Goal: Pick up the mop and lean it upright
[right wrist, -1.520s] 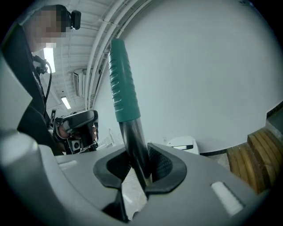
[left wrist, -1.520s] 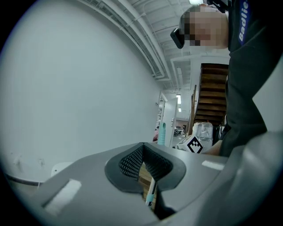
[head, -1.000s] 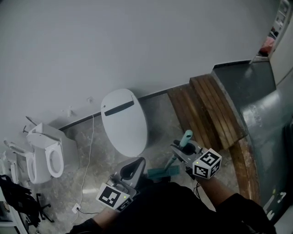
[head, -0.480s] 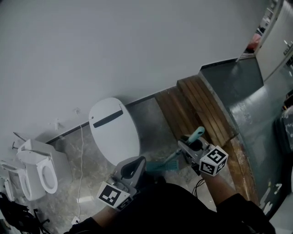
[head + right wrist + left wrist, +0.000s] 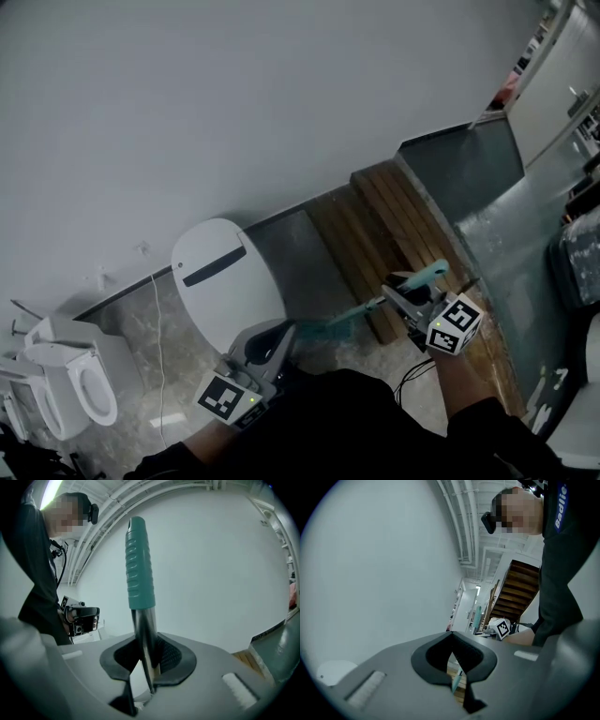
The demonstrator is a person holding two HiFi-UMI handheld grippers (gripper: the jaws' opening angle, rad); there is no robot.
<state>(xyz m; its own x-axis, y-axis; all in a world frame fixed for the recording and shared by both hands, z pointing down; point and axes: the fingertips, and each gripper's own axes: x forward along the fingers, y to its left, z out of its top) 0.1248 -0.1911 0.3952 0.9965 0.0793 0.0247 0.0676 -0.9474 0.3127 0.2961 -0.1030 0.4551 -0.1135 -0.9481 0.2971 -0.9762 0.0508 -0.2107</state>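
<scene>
The mop has a teal ribbed grip (image 5: 429, 274) and a thin metal shaft that slants down-left to a teal head (image 5: 323, 330) low over the floor. My right gripper (image 5: 417, 298) holds the shaft just below the grip, its jaws closing tight on it. In the right gripper view the grip (image 5: 139, 564) stands up above the pads (image 5: 164, 656), which press the shaft on both sides. My left gripper (image 5: 267, 345) hangs to the left of the mop head, shut and empty. Through the hollow behind its tips (image 5: 451, 634) a sliver of teal mop (image 5: 457, 681) shows.
A white toilet with its lid down (image 5: 225, 277) stands against the white wall ahead. Wooden slatted steps (image 5: 384, 220) and a grey metal ramp (image 5: 469, 173) lie to the right. More toilets (image 5: 66, 375) and a white cable (image 5: 157, 347) are at the left.
My right gripper has moved to the right and forward with the mop, and the grip now points more toward the wooden steps. The left gripper has stayed in place, shut.
</scene>
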